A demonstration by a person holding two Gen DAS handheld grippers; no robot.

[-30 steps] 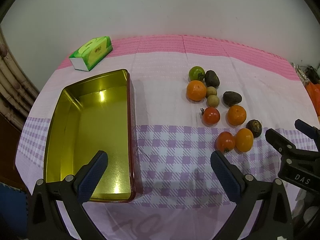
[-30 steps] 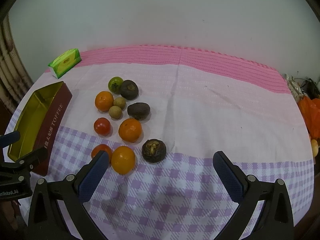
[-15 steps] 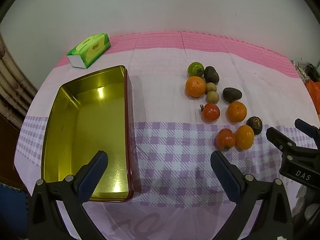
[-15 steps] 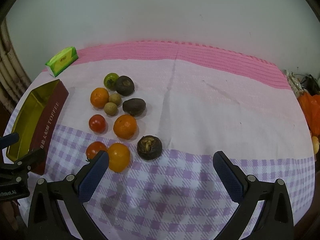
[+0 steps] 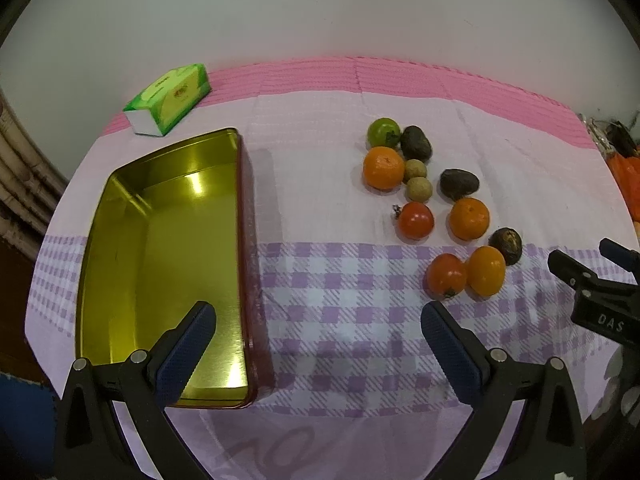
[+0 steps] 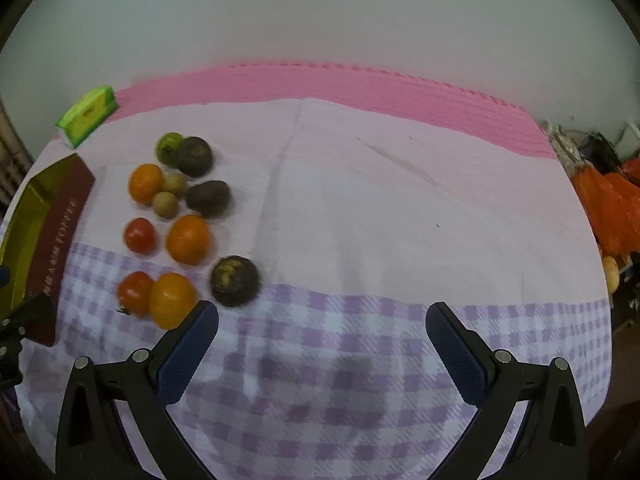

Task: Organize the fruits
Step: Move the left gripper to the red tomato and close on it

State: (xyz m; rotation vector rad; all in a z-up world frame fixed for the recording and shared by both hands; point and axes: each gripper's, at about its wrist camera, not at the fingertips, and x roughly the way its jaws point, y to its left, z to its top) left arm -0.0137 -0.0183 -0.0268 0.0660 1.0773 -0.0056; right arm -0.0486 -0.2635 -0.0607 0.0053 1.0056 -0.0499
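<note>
A cluster of fruits lies on the cloth: oranges (image 5: 383,167) (image 6: 188,239), red tomatoes (image 5: 415,220) (image 6: 139,235), a green tomato (image 5: 383,131), dark passion fruits (image 5: 459,184) (image 6: 234,280) and two small longans (image 5: 419,189). An empty gold tin (image 5: 168,264) with red sides stands at the left; it also shows in the right wrist view (image 6: 28,232). My left gripper (image 5: 316,320) is open and empty, over the cloth between tin and fruits. My right gripper (image 6: 322,320) is open and empty, right of the fruits; it also shows in the left wrist view (image 5: 592,276).
A green tissue box (image 5: 170,98) (image 6: 86,114) lies at the back left. The table carries a pink and purple checked cloth (image 6: 380,200). Orange bags (image 6: 616,208) and clutter sit beyond the right edge. A white wall is behind.
Both grippers have drifted slightly; in the right wrist view the fruits have slid left and the image is blurred by motion. Both stay open and empty.
</note>
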